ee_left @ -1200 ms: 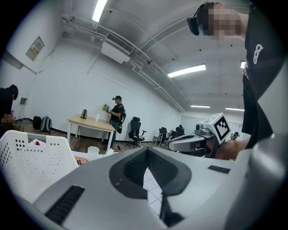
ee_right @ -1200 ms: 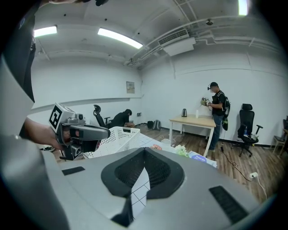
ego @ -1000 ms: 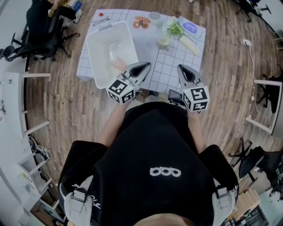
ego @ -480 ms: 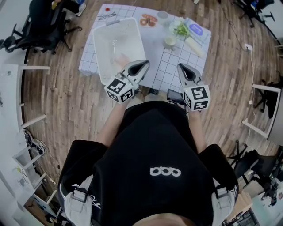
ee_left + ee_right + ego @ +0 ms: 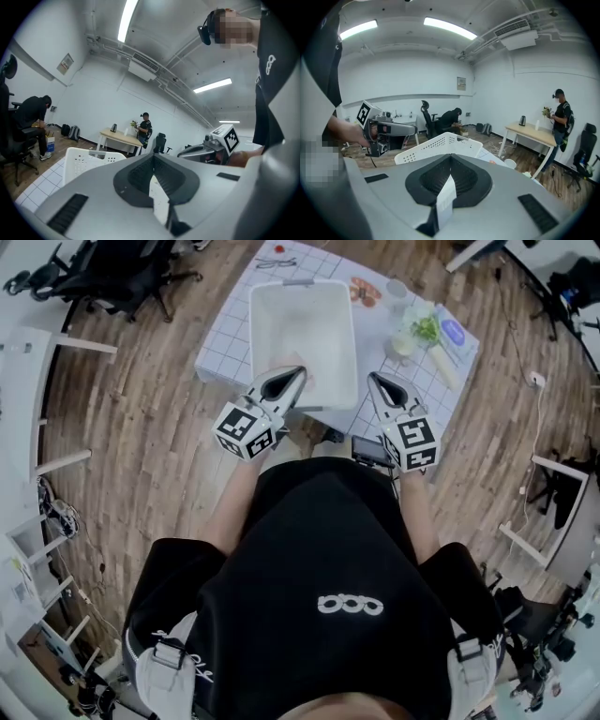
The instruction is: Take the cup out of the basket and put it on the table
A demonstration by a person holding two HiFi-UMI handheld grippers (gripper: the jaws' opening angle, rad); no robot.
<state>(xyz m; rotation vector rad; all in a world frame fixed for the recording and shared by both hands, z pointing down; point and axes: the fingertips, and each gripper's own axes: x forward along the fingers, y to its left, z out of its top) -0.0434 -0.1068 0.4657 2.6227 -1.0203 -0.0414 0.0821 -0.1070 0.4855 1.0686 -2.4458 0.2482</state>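
Floor (image 5: 141,427): wooden planks, surrounding the table on all sides.
Table (image 5: 225,352): covered by a white squared cloth.
Basket (image 5: 258,334): white and perforated, lying lengthwise on the cloth with one short end toward the person.
Left gripper (image 5: 298,371): jaws together with nothing between them; tip over the basket's near rim.
Right gripper (image 5: 373,379): jaws together and empty; tip over the cloth, just right of the basket's near corner.
Cup (image 5: 314,382): a faint pale shape inside the basket at its near end, just beside the left gripper's tip; outline unclear.
Greens (image 5: 427,329): on the cloth, right of the basket.
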